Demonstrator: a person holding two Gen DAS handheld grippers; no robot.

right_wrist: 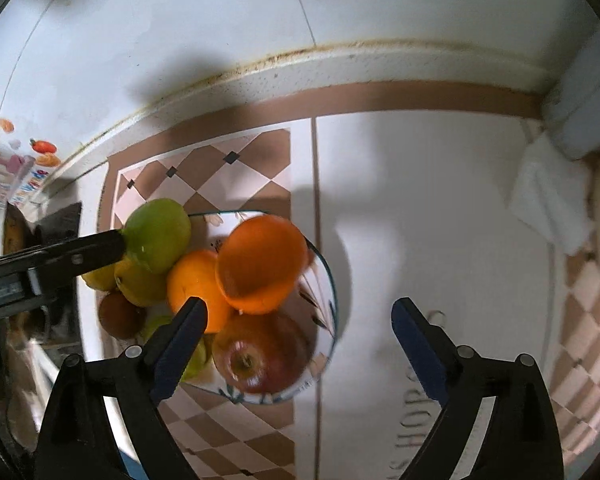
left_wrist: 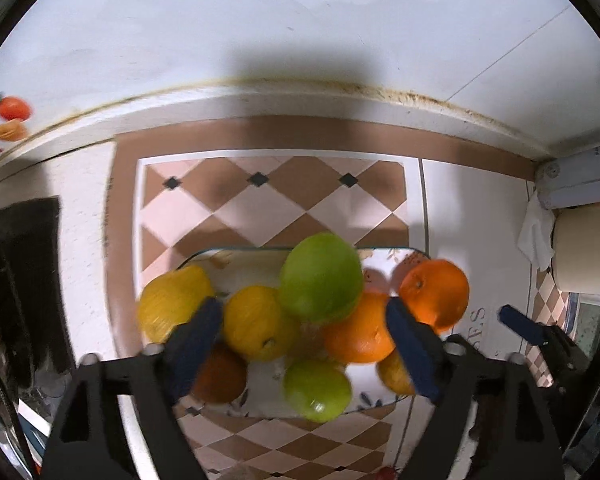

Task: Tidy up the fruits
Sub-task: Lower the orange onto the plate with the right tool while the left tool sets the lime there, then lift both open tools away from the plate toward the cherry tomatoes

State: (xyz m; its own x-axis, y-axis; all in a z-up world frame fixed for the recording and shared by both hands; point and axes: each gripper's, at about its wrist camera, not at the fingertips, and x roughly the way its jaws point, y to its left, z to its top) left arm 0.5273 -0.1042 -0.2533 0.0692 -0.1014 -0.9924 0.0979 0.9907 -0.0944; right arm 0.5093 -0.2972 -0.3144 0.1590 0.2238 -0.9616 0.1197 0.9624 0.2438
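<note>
We see plate on bench heaped: green apples, lemons, oranges, red apple. Lower fruit half hidden, blurred. Left gripper and right gripper fingers wide apart, gripping nothing.

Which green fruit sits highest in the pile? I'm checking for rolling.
The larger green fruit, perched atop the yellow and orange ones; the other green fruit lies low on the plate.

Glossy, seemingly ceramic plate; smooth-skinned fruit
</note>
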